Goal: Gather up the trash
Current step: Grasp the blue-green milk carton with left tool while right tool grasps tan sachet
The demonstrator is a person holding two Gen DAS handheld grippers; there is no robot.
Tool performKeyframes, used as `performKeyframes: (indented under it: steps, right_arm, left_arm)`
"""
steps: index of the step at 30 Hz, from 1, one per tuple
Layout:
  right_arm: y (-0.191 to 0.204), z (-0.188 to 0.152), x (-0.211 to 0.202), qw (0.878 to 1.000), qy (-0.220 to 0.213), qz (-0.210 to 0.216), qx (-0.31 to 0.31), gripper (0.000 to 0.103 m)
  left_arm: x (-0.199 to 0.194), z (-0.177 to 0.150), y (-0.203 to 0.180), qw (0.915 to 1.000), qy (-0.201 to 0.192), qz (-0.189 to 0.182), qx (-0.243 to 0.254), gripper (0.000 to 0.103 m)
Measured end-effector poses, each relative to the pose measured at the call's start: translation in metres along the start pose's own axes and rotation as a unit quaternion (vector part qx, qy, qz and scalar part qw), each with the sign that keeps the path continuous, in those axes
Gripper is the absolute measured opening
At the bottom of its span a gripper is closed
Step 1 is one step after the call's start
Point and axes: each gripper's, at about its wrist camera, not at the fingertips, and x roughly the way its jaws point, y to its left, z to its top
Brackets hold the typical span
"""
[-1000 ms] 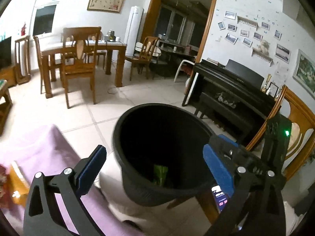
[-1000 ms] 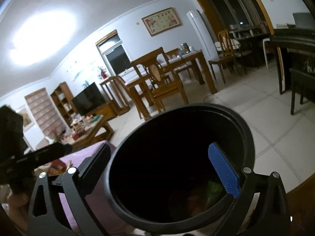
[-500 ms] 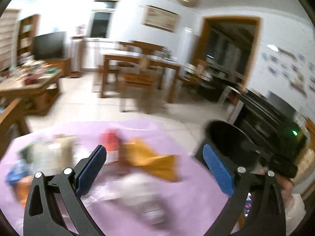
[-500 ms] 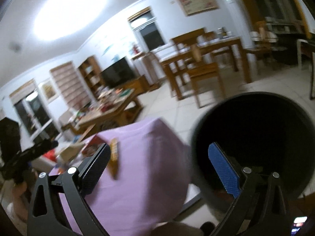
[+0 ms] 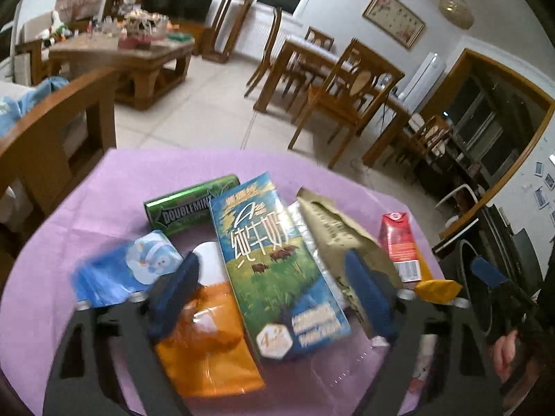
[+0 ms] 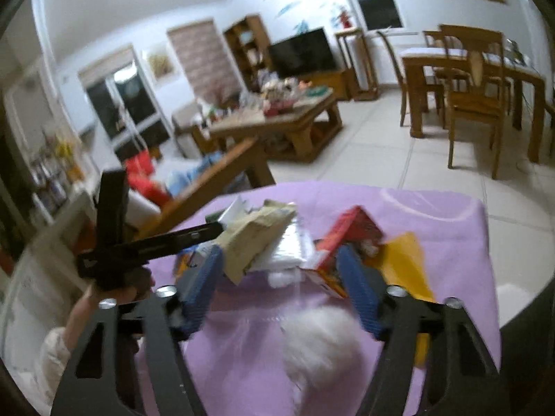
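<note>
- The trash lay heaped on a worktop [image 5: 114, 180] covered with a lilac cloth, filling the lower half of both wrist views.
- Left wrist view: a tall blue-and-green milk carton [image 5: 274, 263] lay flat at centre frame, printed with a meadow scene and large white characters.
- A green gum pack [image 5: 189, 204] marked "DOUBLEMINT" lay just beyond the carton's upper left corner.
- A blue wrapper [image 5: 121, 274] with a cartoon figure sat at lower left; an orange pouch [image 5: 208, 346] lay beside the carton's left edge, partly under it.
- A crumpled gold foil bag [image 5: 333, 225] lay to the carton's right, with a small red drink box [image 5: 399, 239] further right.
- The left tool [image 5: 274, 287] hovered over the carton, one blue pad either side of it and clear of it; its jaws were closing from a wide set.
- Right wrist view, blurred: the red box [image 6: 347, 239] and a yellow wrapper [image 6: 406, 263] sat centre right, and a white crumpled wad [image 6: 319, 343] at bottom centre.
- The right tool [image 6: 281, 280] was likewise closing, partly open, gripping nothing visible.
- The black rim of a bin [image 5: 461, 260] showed at the right edge of the left wrist view, off the worktop.
</note>
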Motion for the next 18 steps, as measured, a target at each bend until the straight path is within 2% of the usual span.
performKeyframes:
  steps: [2, 5, 9, 14, 18]
  right_arm:
    - [0.010, 0.008, 0.017, 1.000, 0.012, 0.002, -0.003, 0.064]
    - [0.018, 0.018, 0.035, 1.000, 0.019, -0.003, -0.004, 0.064]
    - [0.022, 0.027, 0.064, 0.999, 0.037, -0.014, -0.005, 0.064]
    - [0.015, 0.038, 0.105, 0.997, 0.077, -0.016, 0.013, 0.064]
    - [0.019, 0.043, 0.137, 0.993, 0.116, -0.039, 0.002, 0.064]
  left_arm:
    - [0.007, -0.002, 0.010, 0.9998, 0.017, -0.009, -0.006, 0.060]
    - [0.006, -0.008, 0.012, 0.9999, 0.013, -0.008, 0.003, 0.055]
    - [0.003, -0.015, 0.018, 0.9998, 0.005, -0.017, 0.000, 0.053]
    - [-0.021, -0.025, 0.025, 0.9991, -0.039, -0.017, -0.003, 0.053]
    - [-0.043, -0.033, 0.034, 0.9958, -0.087, -0.017, -0.024, 0.053]
